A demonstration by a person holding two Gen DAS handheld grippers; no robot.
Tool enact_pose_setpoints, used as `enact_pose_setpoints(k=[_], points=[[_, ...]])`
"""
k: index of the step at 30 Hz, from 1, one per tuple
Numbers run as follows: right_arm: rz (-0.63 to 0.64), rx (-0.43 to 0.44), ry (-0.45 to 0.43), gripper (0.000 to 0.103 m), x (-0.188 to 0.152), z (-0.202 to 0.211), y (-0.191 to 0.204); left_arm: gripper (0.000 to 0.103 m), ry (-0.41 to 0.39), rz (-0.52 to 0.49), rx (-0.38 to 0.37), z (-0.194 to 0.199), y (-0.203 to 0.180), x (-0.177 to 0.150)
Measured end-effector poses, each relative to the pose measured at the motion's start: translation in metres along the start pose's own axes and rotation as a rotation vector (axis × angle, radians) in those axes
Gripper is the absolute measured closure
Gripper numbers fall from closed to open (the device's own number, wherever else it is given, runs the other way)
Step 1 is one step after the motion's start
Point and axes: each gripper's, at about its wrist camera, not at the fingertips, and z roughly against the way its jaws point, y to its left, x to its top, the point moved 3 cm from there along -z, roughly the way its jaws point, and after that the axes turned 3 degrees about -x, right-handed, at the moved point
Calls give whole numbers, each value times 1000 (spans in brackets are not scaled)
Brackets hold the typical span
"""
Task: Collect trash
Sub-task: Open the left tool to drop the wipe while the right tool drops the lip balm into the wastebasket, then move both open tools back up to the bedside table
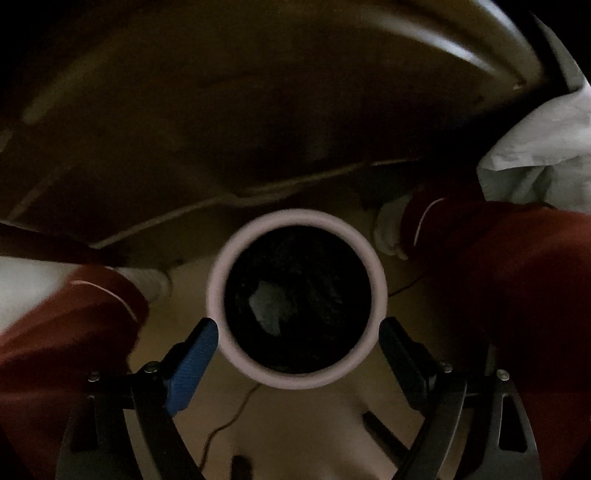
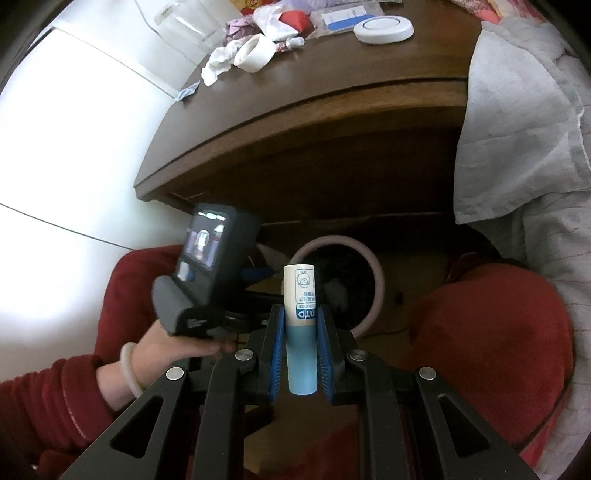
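Observation:
Seen from straight above in the left wrist view, a round bin [image 1: 221, 273] with a pale rim and dark liner stands on the floor. A pale crumpled scrap [image 1: 267, 308] lies inside it. My left gripper [image 1: 297, 328] hangs over the bin's mouth, open wide with nothing between its fingers [image 1: 195, 354]. In the right wrist view my right gripper [image 2: 300, 321] is shut on an upright white and blue tube [image 2: 300, 291], a little short of the bin [image 2: 375, 273]. The left gripper's camera housing [image 2: 218, 254] is beside it, held in a hand [image 2: 177, 347].
The bin sits under a brown wooden table [image 2: 295, 110], between a person's red-trousered legs [image 2: 487, 339]. On the tabletop lie a crumpled tissue [image 2: 218, 64], a white tape roll [image 2: 255, 53], a white round disc [image 2: 384, 27] and wrappers. A grey cloth [image 2: 517, 129] hangs at right.

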Motion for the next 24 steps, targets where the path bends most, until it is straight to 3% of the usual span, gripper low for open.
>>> enact_pose_setpoints(k=[6,12,19,24], points=[[13,10,29,86,8,-15,8,13,-76,-44,117,49,20,-6],[69,-45,175,86,20,-67,17,13,-123,29,169,86,51,-12],[153,-125,314,86,30,-135,31,13,-153,83,156,104,65,-13],[160,-155,355,86,29,-168,25,13,-162,89,145,104,64,-13]])
